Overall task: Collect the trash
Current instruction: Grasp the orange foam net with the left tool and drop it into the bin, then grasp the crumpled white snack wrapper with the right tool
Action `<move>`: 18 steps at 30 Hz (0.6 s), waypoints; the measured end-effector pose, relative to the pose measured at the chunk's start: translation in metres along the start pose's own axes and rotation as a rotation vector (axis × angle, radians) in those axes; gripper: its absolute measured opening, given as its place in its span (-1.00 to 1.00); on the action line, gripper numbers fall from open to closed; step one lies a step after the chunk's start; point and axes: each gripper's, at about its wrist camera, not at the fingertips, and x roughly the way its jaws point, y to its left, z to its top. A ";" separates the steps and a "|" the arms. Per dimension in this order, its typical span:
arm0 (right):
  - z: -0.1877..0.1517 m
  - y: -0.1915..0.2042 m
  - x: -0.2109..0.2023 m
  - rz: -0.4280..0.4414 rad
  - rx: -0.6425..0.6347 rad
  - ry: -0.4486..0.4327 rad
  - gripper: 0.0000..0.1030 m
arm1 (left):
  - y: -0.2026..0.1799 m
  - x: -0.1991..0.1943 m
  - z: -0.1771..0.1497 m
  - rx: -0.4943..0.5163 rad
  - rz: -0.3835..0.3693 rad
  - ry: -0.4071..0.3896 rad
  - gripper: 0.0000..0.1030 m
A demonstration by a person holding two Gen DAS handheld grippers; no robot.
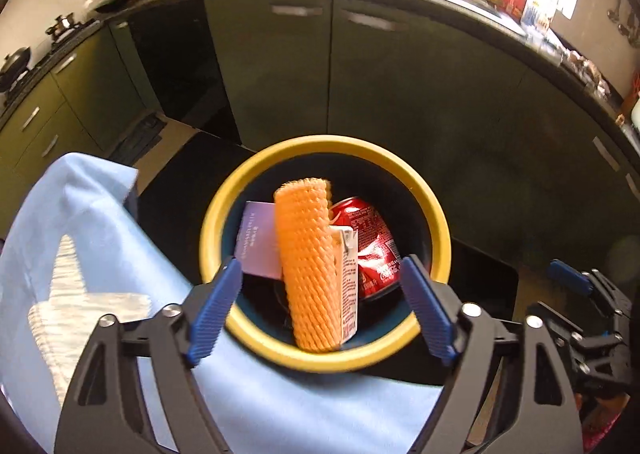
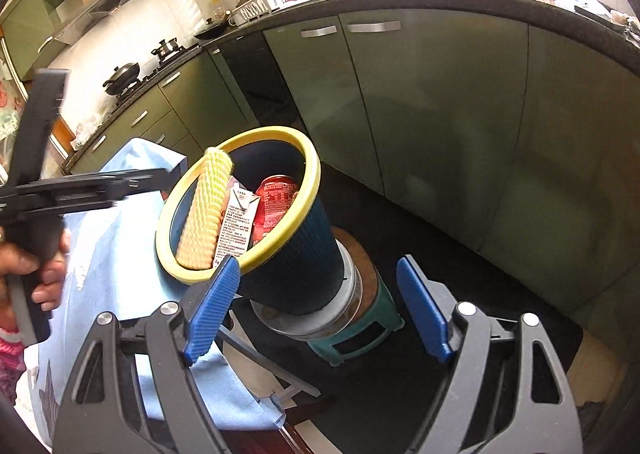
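Note:
A dark blue trash bin with a yellow rim [image 1: 256,170] [image 2: 308,174] stands beside the table. Inside it are an orange foam net sleeve [image 1: 308,266] [image 2: 204,210], a white drink carton [image 1: 348,286] [image 2: 236,226], a crushed red cola can [image 1: 372,246] [image 2: 276,202] and a pale purple box [image 1: 256,242]. My left gripper [image 1: 320,310] is open and empty, right above the bin's mouth. My right gripper [image 2: 320,310] is open and empty, to the right of the bin and lower. The left gripper's body also shows in the right wrist view [image 2: 80,186].
A light blue cloth [image 1: 88,238] [image 2: 116,254] covers the table at the left. The bin rests on a green stool [image 2: 360,330] over a black floor mat [image 2: 460,274]. Green kitchen cabinets [image 1: 360,74] and a dark counter curve behind. The right gripper shows at the left view's right edge [image 1: 580,286].

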 end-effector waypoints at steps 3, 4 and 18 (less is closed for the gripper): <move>-0.002 0.004 0.004 0.009 -0.006 0.008 0.49 | 0.012 -0.033 -0.014 -0.035 -0.020 -0.052 0.68; -0.002 0.007 0.005 0.013 -0.011 0.013 0.49 | 0.016 -0.049 -0.022 -0.054 -0.027 -0.076 0.71; -0.006 0.086 0.014 0.088 -0.202 0.068 0.50 | 0.094 -0.218 -0.183 -0.228 0.172 -0.359 0.91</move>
